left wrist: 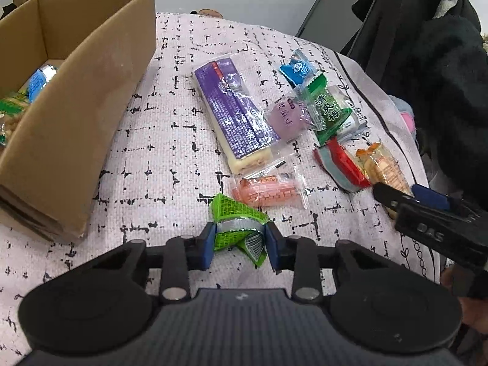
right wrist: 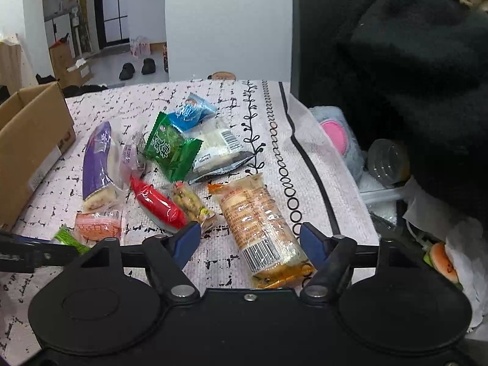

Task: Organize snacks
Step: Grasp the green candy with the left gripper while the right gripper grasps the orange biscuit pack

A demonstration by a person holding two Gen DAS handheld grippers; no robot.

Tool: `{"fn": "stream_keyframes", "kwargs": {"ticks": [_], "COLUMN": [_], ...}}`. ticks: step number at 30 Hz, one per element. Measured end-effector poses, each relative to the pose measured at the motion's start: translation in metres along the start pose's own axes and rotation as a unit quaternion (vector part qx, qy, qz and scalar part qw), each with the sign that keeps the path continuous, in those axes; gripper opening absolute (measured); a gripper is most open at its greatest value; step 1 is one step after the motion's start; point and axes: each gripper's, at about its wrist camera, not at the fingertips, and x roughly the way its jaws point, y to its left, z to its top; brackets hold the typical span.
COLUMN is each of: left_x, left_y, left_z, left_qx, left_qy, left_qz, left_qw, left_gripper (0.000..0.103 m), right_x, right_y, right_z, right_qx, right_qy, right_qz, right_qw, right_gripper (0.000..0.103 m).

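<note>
- Clamping a small green packet [left wrist: 236, 228] between its blue pads, the left gripper [left wrist: 239, 238] sits low over the patterned tablecloth [left wrist: 146, 152]; the packet bulges out past both fingers.
- Off to its left stands an open cardboard box [left wrist: 91, 91], with a blue packet [left wrist: 39, 80] and a few other snacks already lying inside.
- Between that gripper and the far edge, loose snacks crowd the cloth: an orange wafer pack [left wrist: 268, 190] just beyond the green packet, a long purple bar [left wrist: 235, 113], a dark green plum candy [left wrist: 328, 109], a blue candy [left wrist: 297, 68] and a red packet [left wrist: 341, 164].
- The right gripper [right wrist: 250, 241] has its jaws spread wide, with a clear cracker pack [right wrist: 262, 225] lying between them on the cloth, touching neither pad that I can see.
- A black coat [right wrist: 411, 61] hangs past the table's right edge, above a grey and pink plush [right wrist: 338, 137] and a clear plastic bottle [right wrist: 387, 158].
</note>
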Motion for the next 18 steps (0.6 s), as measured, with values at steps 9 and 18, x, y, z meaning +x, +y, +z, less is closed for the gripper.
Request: {"fn": "stream_keyframes", "kwargs": {"ticks": [9, 18], "left_x": [-0.019, -0.030], "left_y": [-0.003, 0.002], "left_z": [0.003, 0.008], "left_qx": [0.008, 0.006], "left_qy": [-0.025, -0.044], "left_qz": [-0.007, -0.006], "left_qw": [0.9996, 0.9990], "left_gripper": [0.030, 0.030], "right_x": [0.014, -0.001], "right_y": [0.004, -0.001], "right_z": [-0.003, -0.007], "right_qx": [-0.017, 0.029], "right_qy": [0.019, 0.023], "right_qz": [-0.017, 0.016], "right_qw": [1.000, 0.999], "right_gripper": [0.047, 0.035]}}
